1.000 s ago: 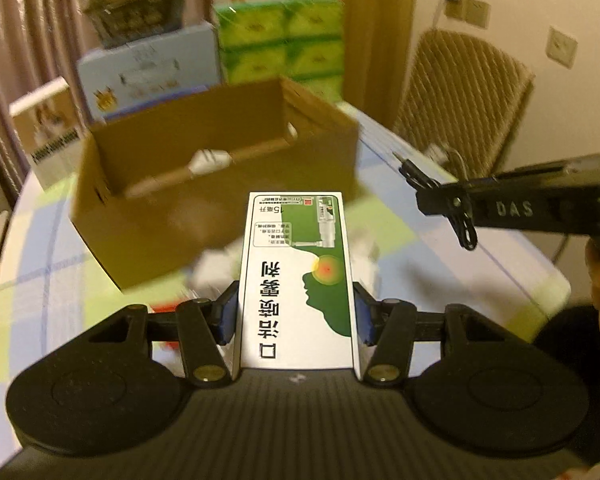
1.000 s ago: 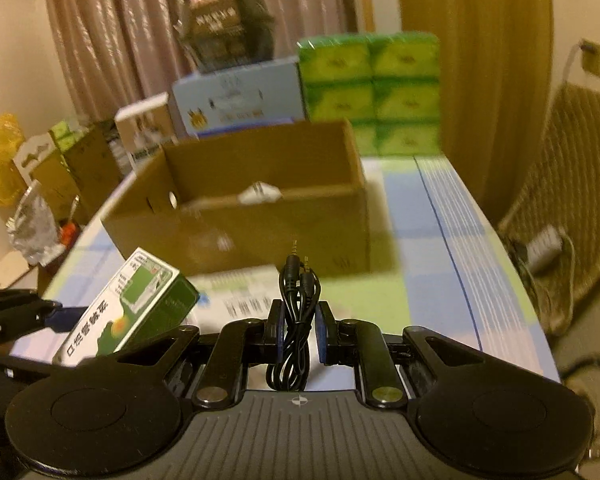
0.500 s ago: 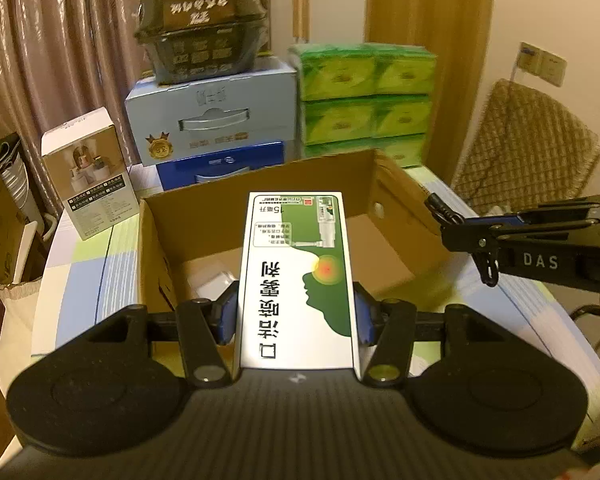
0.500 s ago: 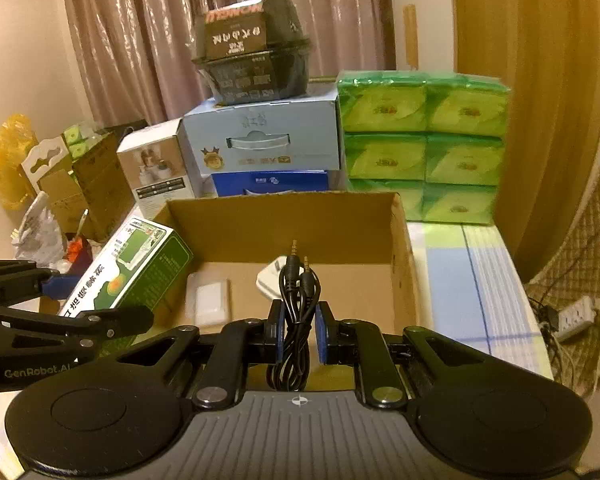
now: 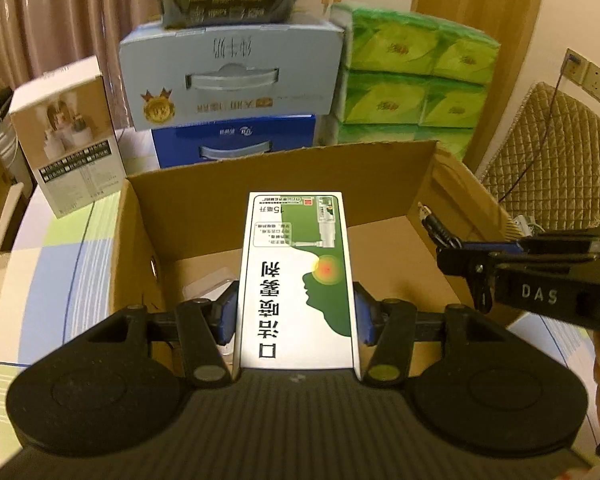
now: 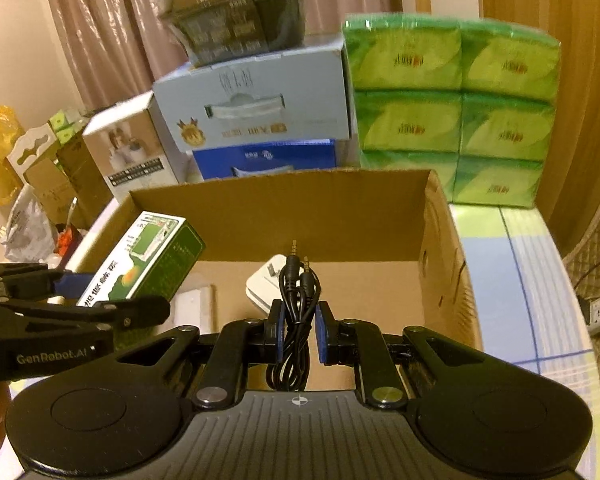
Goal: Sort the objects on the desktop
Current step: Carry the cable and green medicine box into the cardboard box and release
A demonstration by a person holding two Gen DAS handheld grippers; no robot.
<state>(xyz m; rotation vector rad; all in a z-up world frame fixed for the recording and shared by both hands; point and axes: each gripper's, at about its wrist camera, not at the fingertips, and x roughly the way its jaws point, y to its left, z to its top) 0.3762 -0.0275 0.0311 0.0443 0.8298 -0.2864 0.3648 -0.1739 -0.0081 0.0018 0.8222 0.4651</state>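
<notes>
My left gripper (image 5: 296,312) is shut on a green and white medicine box (image 5: 296,276) and holds it over the open cardboard box (image 5: 284,176). The medicine box also shows in the right wrist view (image 6: 148,264). My right gripper (image 6: 298,334) is shut on a coiled black audio cable (image 6: 296,312), its two plugs pointing up, above the cardboard box (image 6: 284,208). A white charger (image 6: 264,286) and a small white block (image 6: 192,304) lie on the box floor. The right gripper shows at the right of the left wrist view (image 5: 456,260).
Behind the cardboard box stand stacked blue cartons (image 5: 232,76) with a dark noodle bowl on top, green tissue packs (image 5: 416,80) and a small white product box (image 5: 68,132). A quilted chair (image 5: 552,164) stands at the right. A checked tablecloth (image 6: 512,280) covers the table.
Both grippers have moved forward and up over the cardboard box, each still holding its object. The box interior now lies directly below them.
</notes>
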